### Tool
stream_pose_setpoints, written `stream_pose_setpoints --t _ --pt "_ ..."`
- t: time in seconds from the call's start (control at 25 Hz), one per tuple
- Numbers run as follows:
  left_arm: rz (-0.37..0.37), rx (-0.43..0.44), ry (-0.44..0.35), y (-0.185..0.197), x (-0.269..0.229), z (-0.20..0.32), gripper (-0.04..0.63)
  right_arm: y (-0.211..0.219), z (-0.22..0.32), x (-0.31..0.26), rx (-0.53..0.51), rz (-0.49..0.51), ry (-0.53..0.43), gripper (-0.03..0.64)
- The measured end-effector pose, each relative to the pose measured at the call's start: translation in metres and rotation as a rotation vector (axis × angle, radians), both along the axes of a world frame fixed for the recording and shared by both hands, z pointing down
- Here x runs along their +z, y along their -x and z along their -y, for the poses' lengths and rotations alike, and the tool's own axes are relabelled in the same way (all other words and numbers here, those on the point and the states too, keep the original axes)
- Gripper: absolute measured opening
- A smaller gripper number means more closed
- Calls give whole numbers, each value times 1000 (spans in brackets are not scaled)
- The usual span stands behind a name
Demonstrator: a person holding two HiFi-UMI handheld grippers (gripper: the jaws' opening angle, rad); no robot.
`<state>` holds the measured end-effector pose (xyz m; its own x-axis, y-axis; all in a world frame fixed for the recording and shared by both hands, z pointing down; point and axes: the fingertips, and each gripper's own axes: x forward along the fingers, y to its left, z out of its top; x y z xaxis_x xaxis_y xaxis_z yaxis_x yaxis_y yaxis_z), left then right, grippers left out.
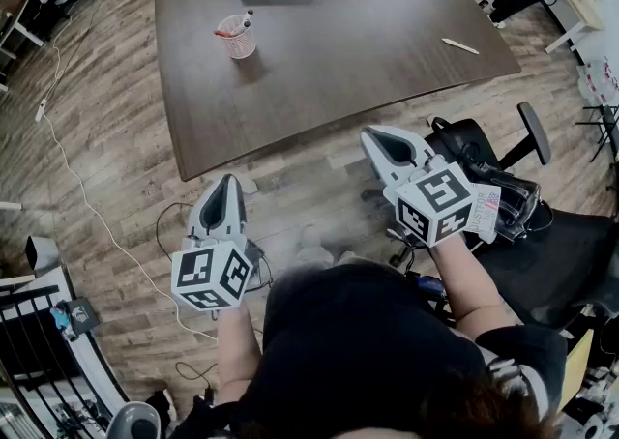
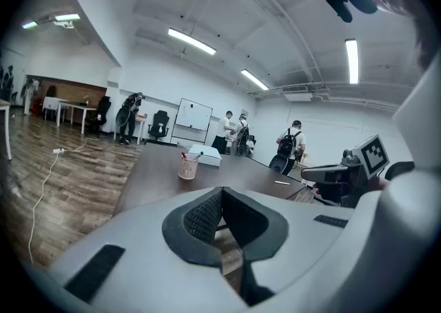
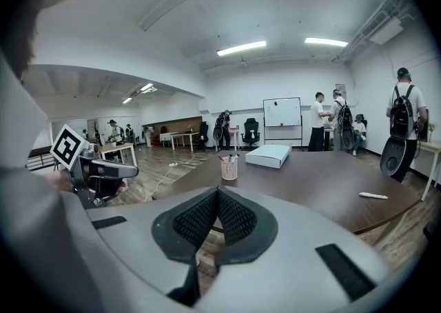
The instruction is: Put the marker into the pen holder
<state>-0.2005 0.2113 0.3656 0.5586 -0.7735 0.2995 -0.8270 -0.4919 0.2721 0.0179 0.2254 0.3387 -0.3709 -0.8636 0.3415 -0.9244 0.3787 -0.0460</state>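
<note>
left tongs [image 1: 228, 186] closed on nothing, right tongs [image 1: 385, 140] closed on nothing, both short of the desk [image 1: 368, 50], white marker [image 1: 460, 45] flat near desk's right edge, pen holder [image 1: 237, 39] well apart at left

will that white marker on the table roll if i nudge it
Likely, if nudged sideways: the marker looks slim and round, lying flat on the table. It looks rigid and light, so should lift easily. It lies near the table's edge, so it might drop off.
</note>
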Motion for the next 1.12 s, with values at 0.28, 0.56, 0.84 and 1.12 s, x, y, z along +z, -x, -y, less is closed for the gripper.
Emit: stream_pose_setpoints --t 0.28,0.56,0.84,1.12 --pt "-1 19 9 12 9 9 28 17 11 14 -23 6 44 18" --pt "14 46 22 28 14 14 28 44 30 16 -85 -8 64 18" --pt "16 28 38 32 19 26 28 54 46 22 -120 -19 83 18" --pt "37 23 63 9 26 59 28 39 81 30 -116 13 80 20"
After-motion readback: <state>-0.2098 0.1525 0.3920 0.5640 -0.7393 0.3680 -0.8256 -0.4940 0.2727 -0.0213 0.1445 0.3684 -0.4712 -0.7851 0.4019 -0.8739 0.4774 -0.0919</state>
